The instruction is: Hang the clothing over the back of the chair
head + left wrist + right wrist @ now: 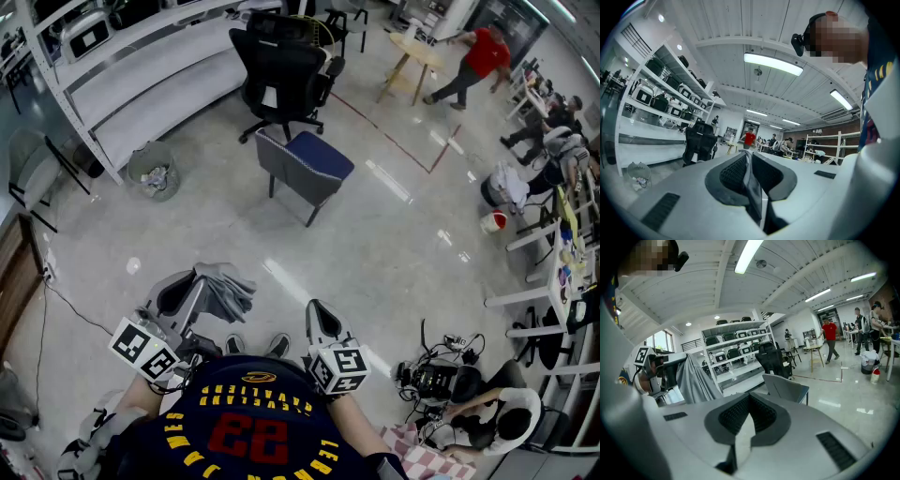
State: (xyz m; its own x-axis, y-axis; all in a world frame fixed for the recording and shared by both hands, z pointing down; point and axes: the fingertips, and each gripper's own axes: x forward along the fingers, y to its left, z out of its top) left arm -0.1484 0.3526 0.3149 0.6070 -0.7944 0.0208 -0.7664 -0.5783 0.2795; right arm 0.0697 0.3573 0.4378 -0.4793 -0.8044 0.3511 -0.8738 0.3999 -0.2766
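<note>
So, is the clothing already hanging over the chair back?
No: in the head view the grey clothing hangs from the left gripper, apart from the chair, whose back is bare.

Bright, even indoor light from ceiling strip lamps (773, 64); pale streaks of glare on the glossy floor (389, 183); shadows faint and soft. Strong fisheye curvature in all views, black corners in both gripper views; nearest foreground slightly out of focus
</note>
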